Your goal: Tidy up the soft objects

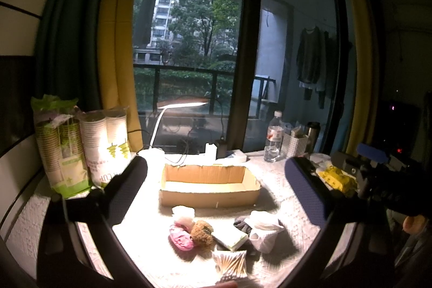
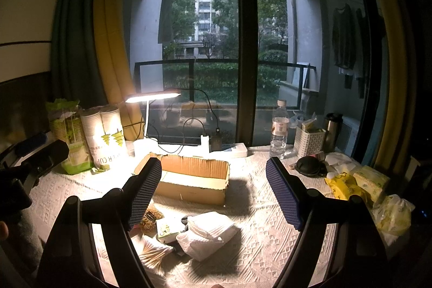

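Observation:
An open cardboard box point(image 1: 209, 185) sits mid-table; it also shows in the right wrist view point(image 2: 189, 177). In front of it lie a pink soft toy point(image 1: 180, 236), a brown plush point(image 1: 202, 231), a white puff point(image 1: 184, 215), a green-white tissue pack point(image 1: 230, 238), a white cloth point(image 1: 263, 230) over something dark, and a bag of cotton swabs point(image 1: 232, 262). The cloth point(image 2: 206, 234), the pack point(image 2: 168, 230), the plush point(image 2: 151, 217) and the swabs point(image 2: 154, 254) show in the right view. My left gripper point(image 1: 216, 193) is open and empty above them. My right gripper point(image 2: 213, 190) is open and empty.
Sleeves of paper cups point(image 1: 89, 147) stand at the back left beside a lit desk lamp point(image 2: 152, 97). A water bottle point(image 2: 279, 130), a white basket point(image 2: 307, 142), a flask point(image 2: 332, 130) and yellow tissue packs point(image 2: 345, 188) crowd the right. The window is behind.

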### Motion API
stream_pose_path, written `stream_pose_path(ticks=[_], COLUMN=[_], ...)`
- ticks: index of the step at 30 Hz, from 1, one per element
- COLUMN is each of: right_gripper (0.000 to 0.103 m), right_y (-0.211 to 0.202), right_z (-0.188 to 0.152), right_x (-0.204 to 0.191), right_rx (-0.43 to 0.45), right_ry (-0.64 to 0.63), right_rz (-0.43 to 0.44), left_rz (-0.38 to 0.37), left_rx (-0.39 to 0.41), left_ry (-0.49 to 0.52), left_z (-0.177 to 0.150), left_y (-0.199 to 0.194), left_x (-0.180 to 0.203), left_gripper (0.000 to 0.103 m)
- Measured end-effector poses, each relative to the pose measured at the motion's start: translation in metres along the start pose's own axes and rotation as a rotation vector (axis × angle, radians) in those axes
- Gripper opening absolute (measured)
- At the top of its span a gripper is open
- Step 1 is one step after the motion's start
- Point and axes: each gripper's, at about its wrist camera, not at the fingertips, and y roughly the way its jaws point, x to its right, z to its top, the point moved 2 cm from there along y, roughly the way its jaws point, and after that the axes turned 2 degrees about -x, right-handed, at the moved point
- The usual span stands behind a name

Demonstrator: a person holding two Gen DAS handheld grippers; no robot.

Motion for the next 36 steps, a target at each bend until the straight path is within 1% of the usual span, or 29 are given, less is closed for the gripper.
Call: stream_pose_path(ticks=[12, 19, 26, 32, 36], right_gripper=[0.082, 0.082, 0.082, 0.082, 0.082], right_y=[0.004, 0.015, 0.034, 0.057, 0.075], right_z=[-0.004, -0.008, -0.022, -0.042, -0.058], right_x=[-0.002, 0.012, 0.029, 0.037, 0.041], right_rx=[-0.011, -0.034, -0.094, -0.164, -0.215], right_ry=[-0.001, 0.012, 0.032, 0.038, 0.047], right_rz=[-0.006, -0.017, -0.028, -0.031, -0.026], left_rz=[-0.01, -0.011, -0.019, -0.025, -0.027], left_rx=[-0.005, -0.041, -0.151, -0.241, -0.31], left_ry=[-0.004, 0.001, -0.023, -0.016, -0.032], left_z=[0.0, -0.004, -0.024, -0.051, -0.074], left_y=[0.003, 0.017, 0.05, 0.078, 0.094], left_x=[0.005, 0.007, 0.001, 0.005, 0.004], left_gripper=[0.102, 0.102, 0.102, 0.102, 0.102])
